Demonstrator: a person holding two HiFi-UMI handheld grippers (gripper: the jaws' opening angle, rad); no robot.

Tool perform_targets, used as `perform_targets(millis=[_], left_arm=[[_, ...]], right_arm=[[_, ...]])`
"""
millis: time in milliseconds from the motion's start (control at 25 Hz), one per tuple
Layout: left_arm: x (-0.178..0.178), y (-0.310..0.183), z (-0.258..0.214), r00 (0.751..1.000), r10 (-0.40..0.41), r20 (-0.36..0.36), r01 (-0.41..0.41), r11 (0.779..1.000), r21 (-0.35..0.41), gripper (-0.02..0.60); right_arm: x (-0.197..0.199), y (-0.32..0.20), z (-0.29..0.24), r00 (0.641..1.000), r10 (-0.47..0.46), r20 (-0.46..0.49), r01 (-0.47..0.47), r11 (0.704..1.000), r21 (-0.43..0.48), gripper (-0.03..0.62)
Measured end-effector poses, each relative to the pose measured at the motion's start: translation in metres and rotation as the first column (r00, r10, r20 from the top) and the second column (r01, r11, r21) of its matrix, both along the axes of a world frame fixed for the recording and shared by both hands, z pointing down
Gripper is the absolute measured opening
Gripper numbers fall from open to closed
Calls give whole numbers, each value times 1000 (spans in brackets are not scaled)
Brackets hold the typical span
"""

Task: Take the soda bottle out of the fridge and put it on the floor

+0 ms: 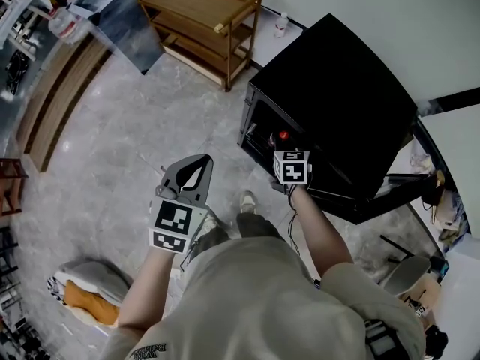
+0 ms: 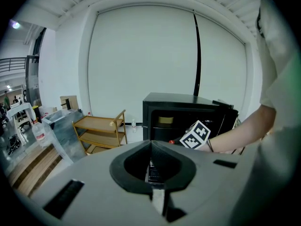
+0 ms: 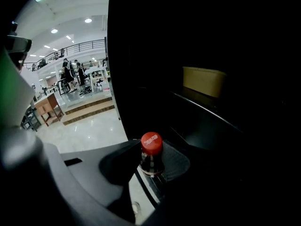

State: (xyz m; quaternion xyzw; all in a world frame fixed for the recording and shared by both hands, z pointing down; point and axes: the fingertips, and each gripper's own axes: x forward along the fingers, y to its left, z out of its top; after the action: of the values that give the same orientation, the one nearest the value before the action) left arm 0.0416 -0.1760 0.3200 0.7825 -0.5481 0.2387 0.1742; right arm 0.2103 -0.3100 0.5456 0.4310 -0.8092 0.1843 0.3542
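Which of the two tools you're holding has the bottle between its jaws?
The right tool, reaching into the black fridge: the red-capped soda bottle stands between its jaws. The left tool is shut, empty, outside the fridge.

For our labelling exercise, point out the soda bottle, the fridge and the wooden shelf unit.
soda bottle [image 3: 151, 143], right gripper view, on its red cap.
fridge [image 1: 337, 81], head view, on its black top.
wooden shelf unit [image 1: 201, 3], head view, on its top shelf.

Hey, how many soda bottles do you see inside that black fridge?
1. A red-capped soda bottle stands upright inside the black fridge, between the jaws of the right gripper. The interior is very dark, so others may be hidden.
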Motion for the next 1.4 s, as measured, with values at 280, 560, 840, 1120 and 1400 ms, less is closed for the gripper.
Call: perform_targets(millis=[280, 560, 840, 1120, 1400], left_arm=[[-21, 14, -6, 999, -44, 1, 44, 999, 11, 6], [-53, 39, -12, 992, -125, 8, 125, 992, 24, 6], [-100, 83, -11, 971, -238, 17, 237, 971, 15, 6], [-141, 132, -2, 935, -355, 20, 355, 935, -10, 6], [-174, 184, 14, 888, -459, 10, 459, 887, -54, 6]], right_arm=[[-27, 14, -33, 997, -80, 18, 79, 996, 50, 110], [-81, 39, -62, 979, -200, 48, 196, 977, 83, 110], [-149, 75, -74, 937, -344, 57, 337, 936, 99, 110], [-211, 117, -81, 866, -495, 62, 488, 867, 100, 110], [-263, 157, -88, 790, -610, 62, 602, 791, 111, 110]])
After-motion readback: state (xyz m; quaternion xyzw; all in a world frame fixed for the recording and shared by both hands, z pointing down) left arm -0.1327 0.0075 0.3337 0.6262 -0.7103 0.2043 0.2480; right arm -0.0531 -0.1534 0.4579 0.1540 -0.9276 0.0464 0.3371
